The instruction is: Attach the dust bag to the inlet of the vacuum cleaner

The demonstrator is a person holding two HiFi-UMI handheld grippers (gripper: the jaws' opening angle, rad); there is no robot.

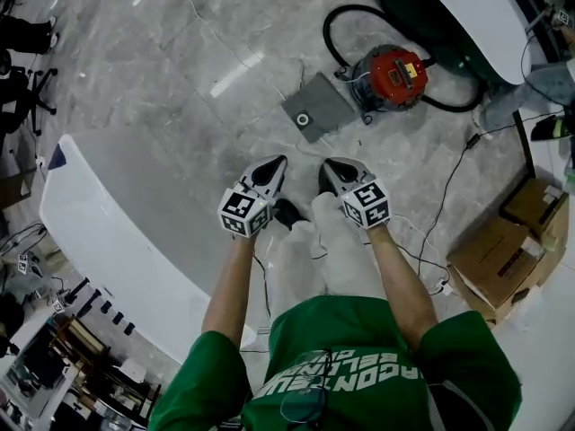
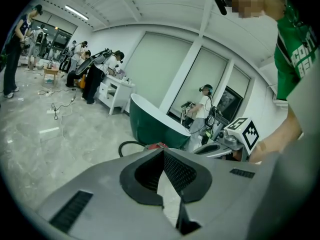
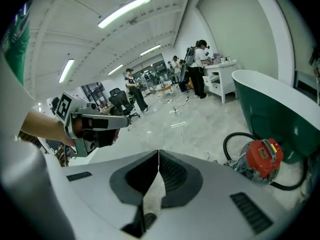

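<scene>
The red vacuum cleaner point(image 1: 388, 77) stands on the marble floor ahead, its black hose point(image 1: 337, 21) looped behind it. Just left of it lies the flat grey dust bag point(image 1: 316, 108), with its round hole facing up. My left gripper point(image 1: 269, 172) and right gripper point(image 1: 336, 174) hang side by side above my knees, well short of both; each is shut with nothing in it. In the right gripper view the vacuum cleaner point(image 3: 262, 156) shows at right beyond the shut right gripper point(image 3: 159, 155). In the left gripper view only a red edge of the vacuum cleaner point(image 2: 157, 145) peeps over the shut left gripper point(image 2: 163, 152).
A curved white table point(image 1: 108, 232) runs along my left. A green and white curved counter point(image 1: 449, 7) stands behind the vacuum. Cardboard boxes point(image 1: 508, 250) sit at right, with a cable point(image 1: 449, 196) trailing across the floor. Several people work in the background.
</scene>
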